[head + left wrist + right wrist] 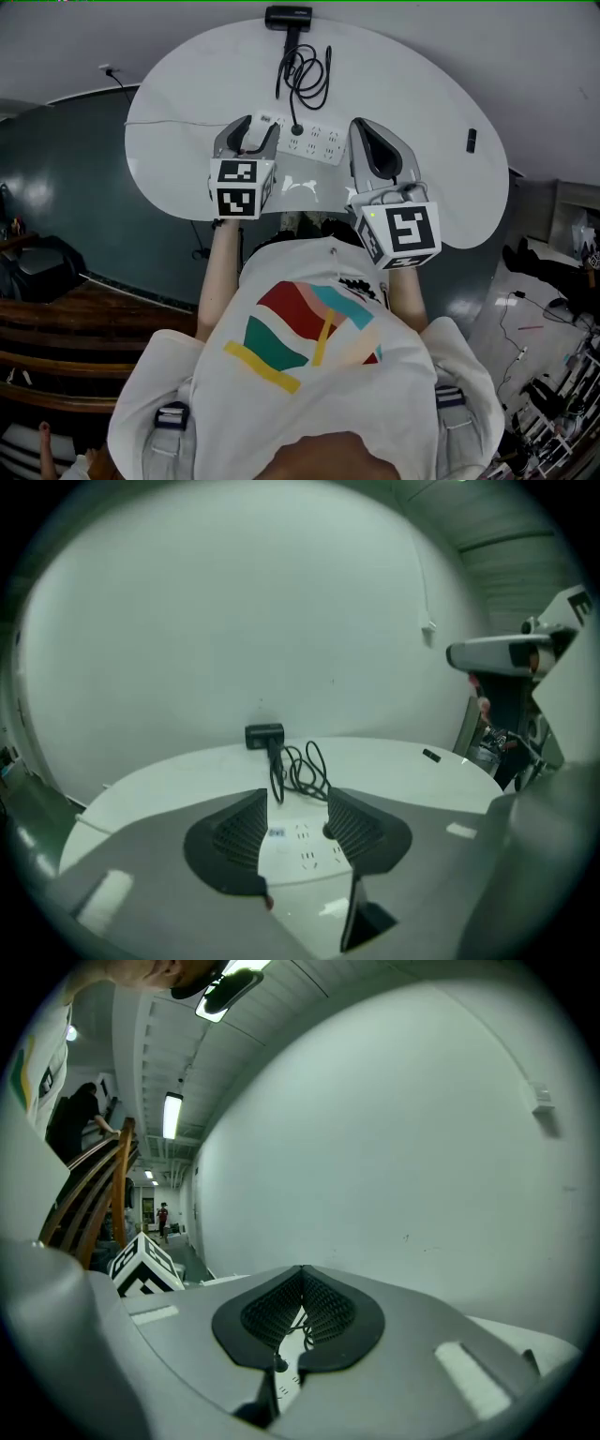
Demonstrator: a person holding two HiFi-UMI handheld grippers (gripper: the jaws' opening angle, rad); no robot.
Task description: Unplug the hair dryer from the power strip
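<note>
We see a white table (412, 103) with a rounded outline, its far edge set against a plain white wall (525, 47). Past the table's left edge, a wall socket (106, 69) has a dark cable trailing from it. The floor (66, 178) is dark teal and glossy. Curved wooden slats (56, 347) stack up at the lower left of the head view. In the right gripper view we make out a slatted ceiling (272, 1016) with a lit tube lamp (172, 1115), and a corridor (155, 1208) running away along the wall.
</note>
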